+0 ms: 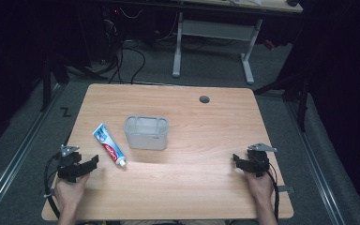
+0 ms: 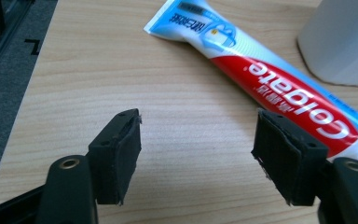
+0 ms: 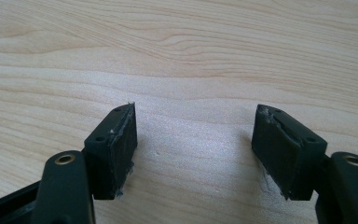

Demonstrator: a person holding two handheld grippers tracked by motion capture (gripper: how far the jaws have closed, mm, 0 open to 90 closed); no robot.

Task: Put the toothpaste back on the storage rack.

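On the table [image 1: 192,187], a toothpaste tube [image 1: 109,145] lies just left of a grey bin [image 1: 146,133]. Left gripper [image 1: 80,168] sits near its cap, right gripper [image 1: 244,161] well apart; both spread, empty. Likely best: pinch the tube across its width.

Wooden table [image 1: 206,140]: toothpaste tube [image 1: 109,145], translucent bin [image 1: 146,132]
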